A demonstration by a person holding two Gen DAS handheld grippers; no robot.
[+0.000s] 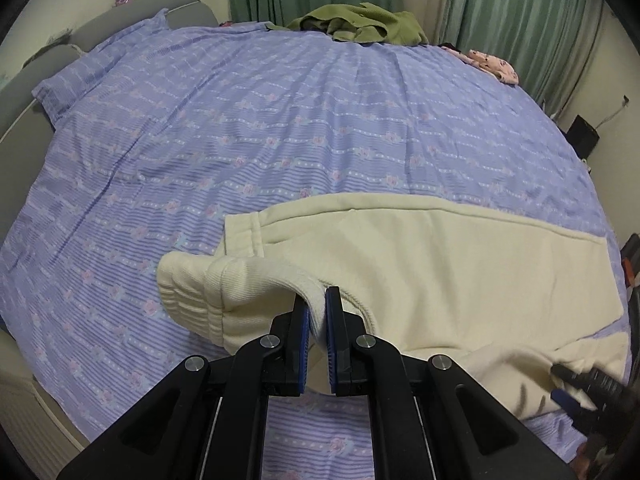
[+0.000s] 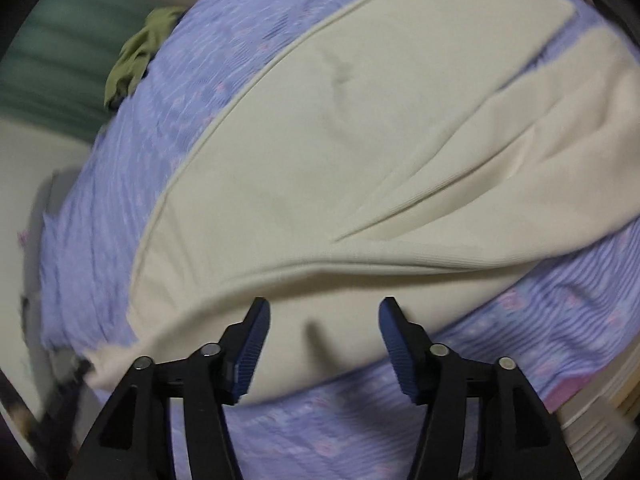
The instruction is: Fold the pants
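Note:
Cream pants (image 1: 440,256) lie spread on a bed with a purple striped sheet (image 1: 240,128). My left gripper (image 1: 318,300) is shut on the ribbed waistband (image 1: 248,280) and lifts it a little off the sheet. In the right wrist view the pants (image 2: 340,152) fill the middle, with a leg running to the upper right. My right gripper (image 2: 324,312) is open and empty, just above the near edge of the pants. It also shows blurred at the lower right of the left wrist view (image 1: 576,388), next to the cloth.
An olive green garment (image 1: 360,24) and a pink patterned cloth (image 1: 492,64) lie at the far edge of the bed. Green curtains (image 1: 500,4) hang behind. A grey headboard (image 1: 36,72) is at the left. The bed edge (image 2: 600,408) is near at the right.

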